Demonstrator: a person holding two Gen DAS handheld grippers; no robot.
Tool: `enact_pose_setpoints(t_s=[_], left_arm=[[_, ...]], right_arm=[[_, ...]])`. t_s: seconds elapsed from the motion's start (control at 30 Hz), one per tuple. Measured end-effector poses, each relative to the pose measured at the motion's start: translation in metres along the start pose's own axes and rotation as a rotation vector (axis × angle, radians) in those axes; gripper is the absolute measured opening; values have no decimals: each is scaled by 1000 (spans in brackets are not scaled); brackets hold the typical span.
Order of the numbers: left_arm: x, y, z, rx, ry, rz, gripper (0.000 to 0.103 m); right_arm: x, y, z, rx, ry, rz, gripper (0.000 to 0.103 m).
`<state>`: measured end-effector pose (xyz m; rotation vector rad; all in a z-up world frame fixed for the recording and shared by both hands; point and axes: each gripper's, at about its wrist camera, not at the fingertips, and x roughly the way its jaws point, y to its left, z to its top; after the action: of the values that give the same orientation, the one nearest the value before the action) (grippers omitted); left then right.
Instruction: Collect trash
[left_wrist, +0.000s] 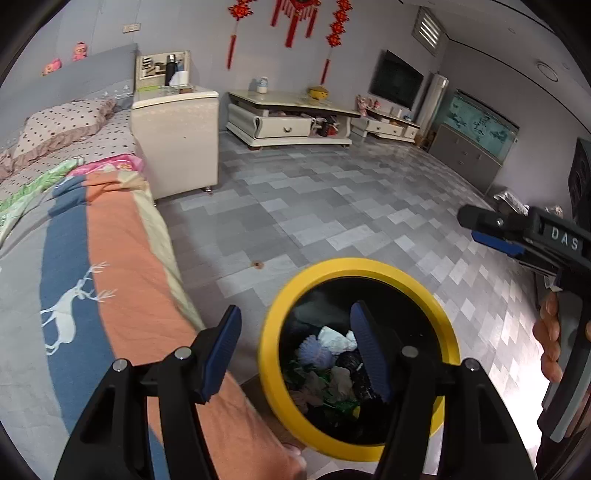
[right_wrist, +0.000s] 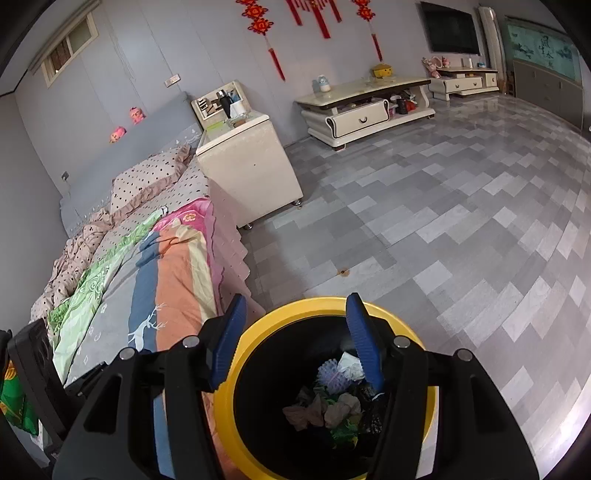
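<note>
Directly beneath the parted right gripper (right_wrist: 295, 341): trash bin (right_wrist: 255, 321)

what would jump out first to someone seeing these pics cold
The round black bin with a bright yellow rim stands on the grey tiled floor beside the bed, with crumpled white, lilac and green trash in its bottom. Both grippers hang above it, jaws open and empty. Beside it, the orange, blue and grey deer-print bedspread stretches away, and red knotted hangings mark the far wall.

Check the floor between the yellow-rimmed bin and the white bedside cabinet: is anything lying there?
Mostly bare grey tile between the bin and the cabinet; only one small brown spot, clearest in the right wrist view.
</note>
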<state>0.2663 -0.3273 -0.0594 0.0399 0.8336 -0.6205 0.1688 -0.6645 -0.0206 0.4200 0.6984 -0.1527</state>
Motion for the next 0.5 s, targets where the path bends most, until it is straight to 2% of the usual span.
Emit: enact_pose_setpoints(t_s=[0.23, 0.5], left_arm=[[-30, 32, -6, -47, -35, 55, 59], [-72, 85, -21, -125, -71, 128, 59]], right_arm=[[-4, 29, -8, -36, 12, 26, 55], [0, 85, -20, -105, 37, 73, 55]])
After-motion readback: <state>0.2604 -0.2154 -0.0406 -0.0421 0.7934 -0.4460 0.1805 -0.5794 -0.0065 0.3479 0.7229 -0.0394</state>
